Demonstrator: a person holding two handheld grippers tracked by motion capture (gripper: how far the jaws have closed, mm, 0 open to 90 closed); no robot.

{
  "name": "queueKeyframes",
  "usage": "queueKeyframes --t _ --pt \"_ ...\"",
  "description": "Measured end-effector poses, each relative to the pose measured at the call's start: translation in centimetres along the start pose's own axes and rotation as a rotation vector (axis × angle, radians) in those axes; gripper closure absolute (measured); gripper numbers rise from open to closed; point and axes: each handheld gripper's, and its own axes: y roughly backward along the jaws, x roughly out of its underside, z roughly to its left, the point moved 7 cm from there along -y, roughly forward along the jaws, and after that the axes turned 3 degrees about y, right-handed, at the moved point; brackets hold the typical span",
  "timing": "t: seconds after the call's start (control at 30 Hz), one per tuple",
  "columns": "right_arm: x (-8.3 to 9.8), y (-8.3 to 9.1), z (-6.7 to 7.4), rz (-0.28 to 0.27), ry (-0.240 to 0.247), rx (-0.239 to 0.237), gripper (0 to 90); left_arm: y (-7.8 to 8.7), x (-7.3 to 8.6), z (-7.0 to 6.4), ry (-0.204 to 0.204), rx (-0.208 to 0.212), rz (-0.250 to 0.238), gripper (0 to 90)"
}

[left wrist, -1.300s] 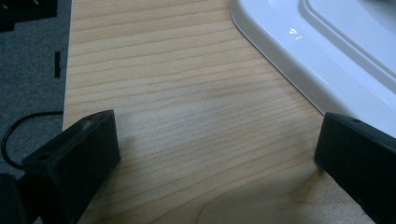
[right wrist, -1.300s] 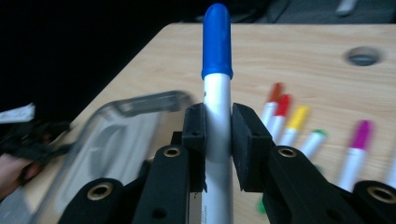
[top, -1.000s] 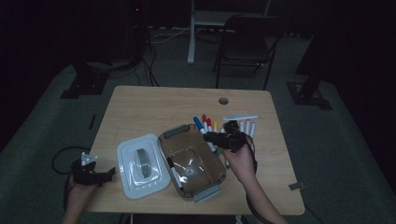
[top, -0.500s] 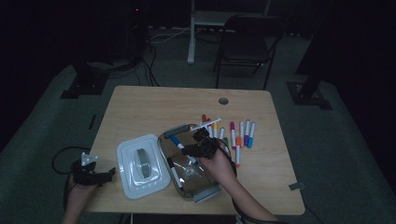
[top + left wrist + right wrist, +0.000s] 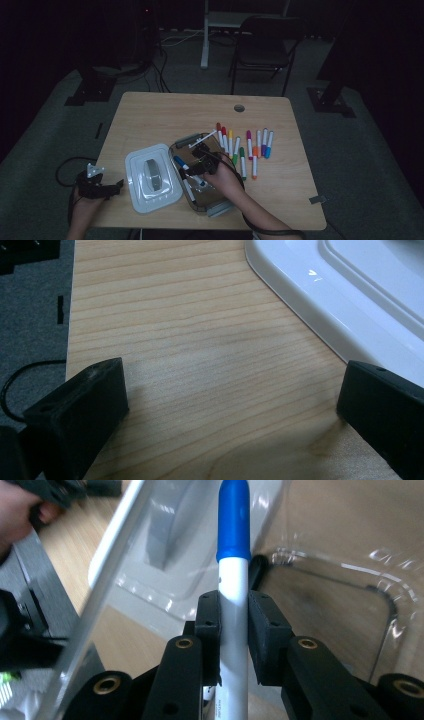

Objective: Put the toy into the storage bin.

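Note:
My right gripper point(image 5: 192, 169) point(image 5: 234, 614) is shut on a white marker with a blue cap point(image 5: 180, 163) point(image 5: 233, 555). It holds the marker low over the left part of the clear container point(image 5: 218, 202) point(image 5: 350, 600), cap pointing toward the white lid point(image 5: 152, 177) point(image 5: 165, 530). At least one other marker point(image 5: 189, 191) lies inside the container. My left gripper point(image 5: 116, 185) point(image 5: 230, 395) rests open at the table's left front edge, just left of the lid point(image 5: 350, 295), with bare wood between its jaws.
Several coloured markers point(image 5: 245, 147) lie in a row on the table to the right of the container. The wooden table point(image 5: 160, 120) point(image 5: 175, 340) has a cable hole point(image 5: 239, 108) near its far edge. A chair point(image 5: 265, 40) stands beyond it.
My right gripper has moved left from the marker row to over the container, sinking a little and carrying the blue-capped marker. The left gripper has stayed put.

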Motion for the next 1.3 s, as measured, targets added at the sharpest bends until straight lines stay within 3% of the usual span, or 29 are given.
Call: queueKeyframes --t 0.03,0.13,0.27,0.4,0.5,0.63,0.87,0.9,1.07,1.17,1.2,1.3 --pt "0.2 -0.5 0.0 0.040 0.005 -0.008 76.8 0.0 0.0 0.0 0.001 0.001 0.000 0.5" --pt "0.4 -1.0 0.0 0.070 0.009 -0.008 76.8 0.0 0.0 0.0 0.001 0.001 0.001 0.5" --pt "0.8 -1.8 0.1 0.156 0.038 -0.005 76.6 0.0 0.0 0.0 0.001 0.001 0.001 0.5" --pt "1.0 -2.5 0.4 0.202 0.045 -0.026 76.2 0.0 0.0 0.0 0.001 0.001 0.001 0.5" --pt "1.2 -3.0 0.6 0.245 0.078 -0.043 76.0 0.0 0.0 0.0 0.001 0.001 0.001 0.5" --pt "1.1 -3.5 0.6 0.271 0.086 -0.025 75.2 0.0 0.0 0.0 0.001 0.001 0.001 0.5" --pt "0.8 -2.9 0.1 0.232 0.087 0.000 73.0 0.0 0.0 0.0 0.001 0.001 0.001 0.5" --pt "0.7 -2.3 0.0 0.205 0.074 0.001 71.2 0.0 0.0 0.0 0.001 0.001 0.001 0.5" --pt "0.6 -1.4 0.0 0.173 0.095 0.021 68.1 0.0 0.0 0.0 -0.001 0.001 0.001 0.5" --pt "0.1 1.8 -0.1 0.047 0.090 0.030 59.6 0.0 0.0 0.0 0.000 0.000 0.000 0.5" --pt "0.1 1.8 -0.1 0.047 0.090 0.030 59.6 0.0 0.0 0.0 0.000 0.000 0.000 0.5" --pt "0.0 4.4 -0.9 -0.042 0.071 0.060 54.4 0.0 0.0 0.0 0.000 0.000 0.000 0.5"
